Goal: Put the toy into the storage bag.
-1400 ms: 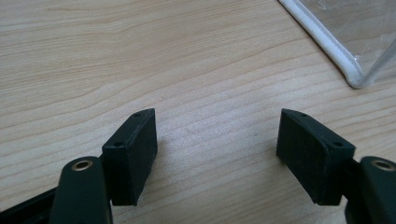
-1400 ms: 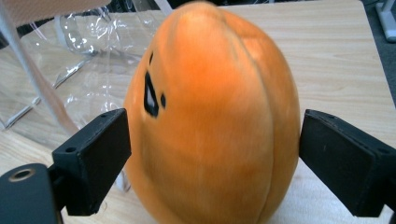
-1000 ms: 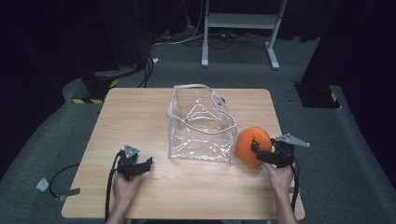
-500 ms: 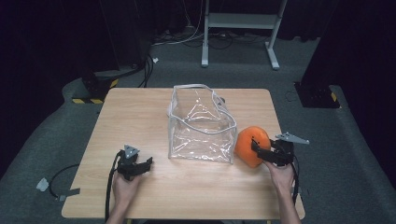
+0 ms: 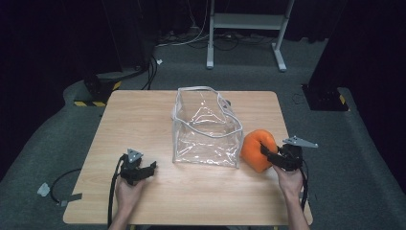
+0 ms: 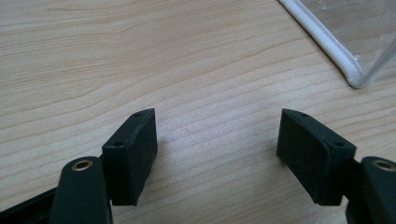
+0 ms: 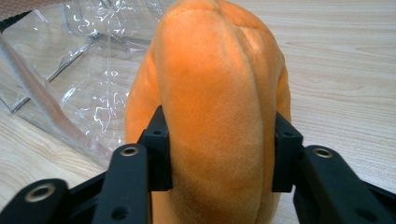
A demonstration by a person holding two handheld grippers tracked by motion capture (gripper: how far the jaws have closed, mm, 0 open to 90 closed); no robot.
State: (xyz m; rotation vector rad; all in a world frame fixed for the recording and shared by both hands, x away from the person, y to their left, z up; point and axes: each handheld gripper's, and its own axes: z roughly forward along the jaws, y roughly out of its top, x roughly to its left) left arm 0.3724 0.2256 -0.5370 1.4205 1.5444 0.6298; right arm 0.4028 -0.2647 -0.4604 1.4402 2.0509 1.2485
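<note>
An orange plush toy (image 5: 257,149) sits at the right side of the wooden table (image 5: 143,115), just right of a clear plastic bag (image 5: 206,129) with a white rim. My right gripper (image 5: 269,154) is shut on the orange plush toy (image 7: 219,107), with the jaws pressing into its sides. Through the clear plastic bag (image 7: 70,70) behind the toy I see the table. My left gripper (image 5: 143,168) rests low over the table's front left, open, with bare wood between the jaws. In the left gripper view, my left gripper (image 6: 217,140) has the bag's white rim (image 6: 327,44) at upper right.
The table's front edge lies close under both hands. Beyond the table are a grey carpeted floor, cables (image 5: 153,67), a white stand's legs (image 5: 244,28) and a black box (image 5: 325,96) at the right. A cable (image 5: 57,184) trails off the left side.
The right gripper with the orange plush toy has shifted slightly toward the bag. The left gripper has stayed in place.
</note>
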